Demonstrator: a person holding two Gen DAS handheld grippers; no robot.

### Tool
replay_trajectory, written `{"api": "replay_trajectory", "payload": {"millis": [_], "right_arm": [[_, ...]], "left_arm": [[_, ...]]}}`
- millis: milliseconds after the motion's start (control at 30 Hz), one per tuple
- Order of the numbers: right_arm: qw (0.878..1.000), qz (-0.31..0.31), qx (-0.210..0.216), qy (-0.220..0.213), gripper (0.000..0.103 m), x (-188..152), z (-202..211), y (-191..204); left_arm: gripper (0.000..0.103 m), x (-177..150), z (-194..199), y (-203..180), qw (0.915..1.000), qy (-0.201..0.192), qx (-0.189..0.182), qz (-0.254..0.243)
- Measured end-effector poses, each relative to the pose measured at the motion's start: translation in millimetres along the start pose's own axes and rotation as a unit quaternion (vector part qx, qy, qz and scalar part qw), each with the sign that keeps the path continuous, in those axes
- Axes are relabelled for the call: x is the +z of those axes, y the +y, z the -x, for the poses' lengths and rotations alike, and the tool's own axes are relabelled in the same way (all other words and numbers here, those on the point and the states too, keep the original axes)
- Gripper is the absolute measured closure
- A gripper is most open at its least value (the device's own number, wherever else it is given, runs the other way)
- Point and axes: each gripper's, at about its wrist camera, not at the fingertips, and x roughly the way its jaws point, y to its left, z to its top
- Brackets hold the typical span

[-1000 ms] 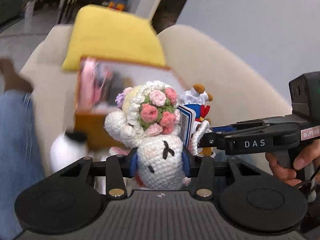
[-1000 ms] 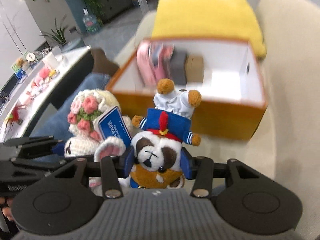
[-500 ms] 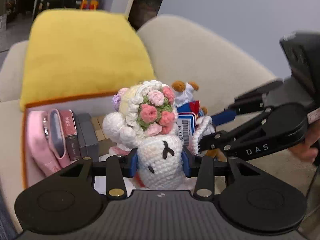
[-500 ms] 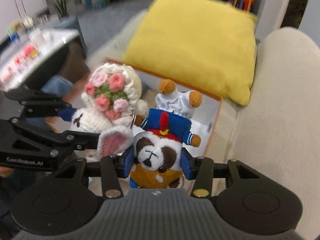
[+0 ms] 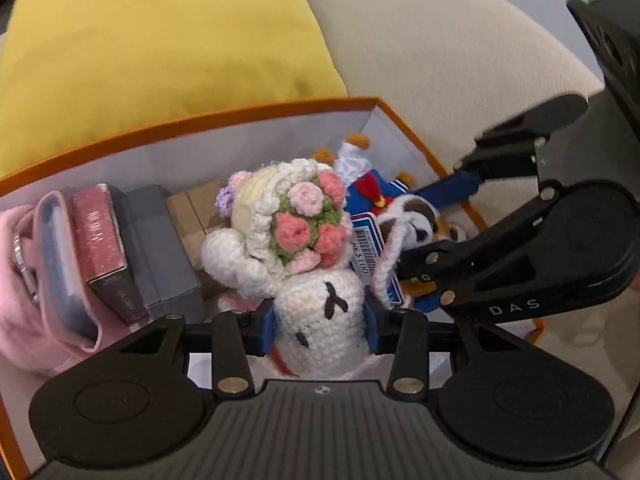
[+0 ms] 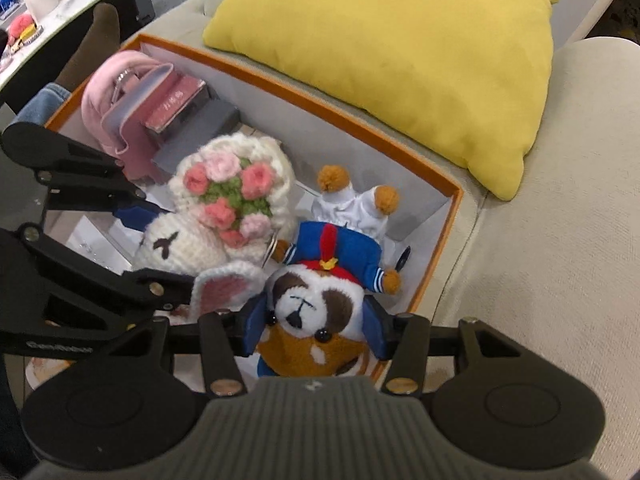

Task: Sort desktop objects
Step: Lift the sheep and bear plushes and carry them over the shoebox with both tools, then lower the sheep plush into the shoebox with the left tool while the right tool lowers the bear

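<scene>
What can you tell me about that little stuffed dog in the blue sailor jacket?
The plush dog has a white face with brown patches, a tan body, a blue jacket with a red collar, and white trousers. It hangs head toward the camera, feet away, over the orange box. The right gripper has its head between opening jaws; a crocheted bunny is beside it.

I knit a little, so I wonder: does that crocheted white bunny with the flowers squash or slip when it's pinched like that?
The crocheted bunny probably gives softly: its head bulges between the left gripper pads. Fuzzy yarn likely grips, not slips. Its loose ear flops sideways, so limbs would dangle. It looks light for its bulk.
</scene>
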Motion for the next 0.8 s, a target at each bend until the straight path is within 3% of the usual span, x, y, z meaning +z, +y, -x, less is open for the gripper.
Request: {"api": "replay_trajectory", "payload": {"millis": [300,333,500,600,800], "right_arm": [[0.998,0.051,-0.023,0.016,0.049,6,-13,10],[0.998,0.054,-0.022,0.016,0.048,7,-14,10],[0.996,0.092,-0.015,0.015,0.043,7,-11,11],[0.993,0.118,-0.024,0.009,0.031,7,-3,15],[0.987,0.157,-0.041,0.008,0.032,1,8,25]], "left_arm": [[0.052,4,-19,0,0.9989,0.035,-0.010,-0.030],[0.050,5,-19,0,0.9974,0.004,0.040,0.060],[0.048,9,-26,-3,0.9977,0.014,0.058,0.032],[0.048,7,-27,-7,0.9975,0.011,0.067,0.019],[0.045,13,-36,-11,0.9974,0.013,0.071,0.002]]}}
